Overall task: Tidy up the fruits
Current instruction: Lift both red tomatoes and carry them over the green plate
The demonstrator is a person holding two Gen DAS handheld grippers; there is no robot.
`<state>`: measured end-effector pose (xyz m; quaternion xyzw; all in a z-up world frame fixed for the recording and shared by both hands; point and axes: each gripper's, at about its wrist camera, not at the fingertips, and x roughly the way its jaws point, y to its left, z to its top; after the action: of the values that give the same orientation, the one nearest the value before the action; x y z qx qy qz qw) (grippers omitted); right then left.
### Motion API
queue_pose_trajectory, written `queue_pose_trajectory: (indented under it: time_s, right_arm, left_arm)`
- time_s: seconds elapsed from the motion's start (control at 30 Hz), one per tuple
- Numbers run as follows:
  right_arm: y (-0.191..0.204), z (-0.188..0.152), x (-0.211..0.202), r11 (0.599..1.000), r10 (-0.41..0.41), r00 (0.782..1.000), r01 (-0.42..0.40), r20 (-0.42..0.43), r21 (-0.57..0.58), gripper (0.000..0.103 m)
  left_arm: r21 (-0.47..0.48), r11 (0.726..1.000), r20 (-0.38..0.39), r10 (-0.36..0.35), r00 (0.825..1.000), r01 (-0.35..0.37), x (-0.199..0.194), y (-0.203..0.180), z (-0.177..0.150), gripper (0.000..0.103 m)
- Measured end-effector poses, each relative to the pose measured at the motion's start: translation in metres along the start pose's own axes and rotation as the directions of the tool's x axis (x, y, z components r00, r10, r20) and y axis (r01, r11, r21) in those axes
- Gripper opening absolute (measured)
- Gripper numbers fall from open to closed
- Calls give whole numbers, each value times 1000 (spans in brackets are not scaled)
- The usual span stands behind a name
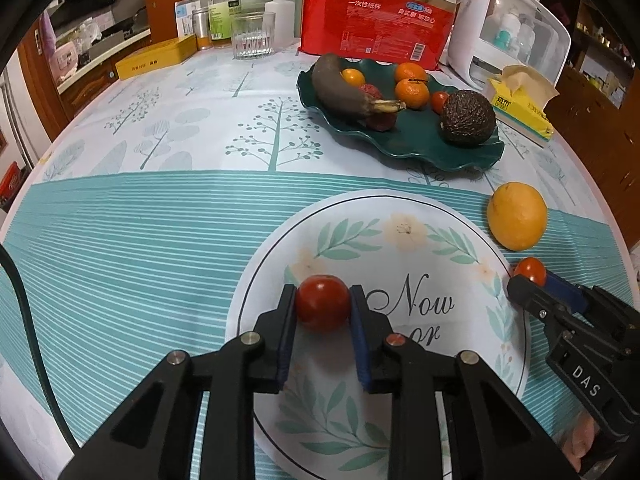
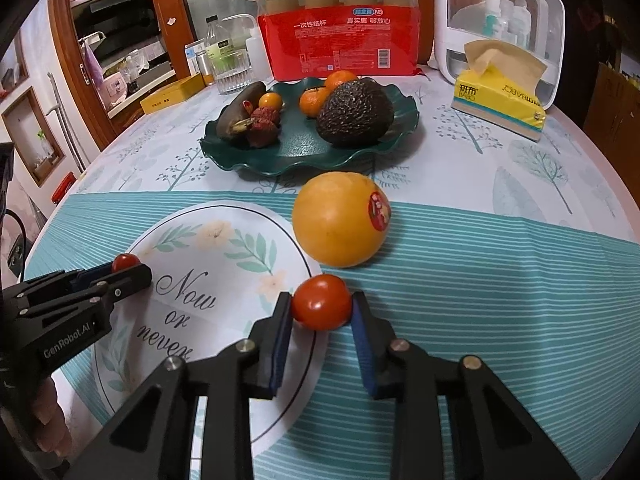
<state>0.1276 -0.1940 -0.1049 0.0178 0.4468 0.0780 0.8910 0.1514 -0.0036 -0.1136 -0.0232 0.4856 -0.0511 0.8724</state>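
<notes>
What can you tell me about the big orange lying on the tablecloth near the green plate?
The orange is large, round and yellow-orange, with smooth, slightly dimpled skin and a red oval sticker on its right side. It looks whole and unmarked. It rests directly on the striped part of the tablecloth, in front of the green plate and apart from it. Nothing grips it; the small tomato held in the right hand-held gripper sits just in front, apparently not touching.
</notes>
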Motion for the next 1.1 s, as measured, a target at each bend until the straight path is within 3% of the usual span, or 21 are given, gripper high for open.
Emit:
queue_pose_trajectory:
  time_s: [0.47, 0.73, 0.97, 1.1]
  right_arm:
    - [15, 3, -40, 999, 35, 998, -34, 44, -24, 29]
    - [35, 25, -99, 995, 67, 989, -57, 128, -80, 29]
    - [50, 85, -165, 980, 161, 975, -139, 157, -141, 29]
    - [56, 129, -207, 973, 179, 965, -144, 194, -179, 29]
  left_arm:
    - [26, 997, 29, -71, 997, 70, -48, -14, 1, 23]
    - [59, 995, 141, -85, 986, 78, -117, -16, 26, 23]
    - [96, 993, 196, -81, 977, 63, -186, -13, 79, 23]
    - [123, 991, 231, -75, 970, 48, -222, -11, 115, 23]
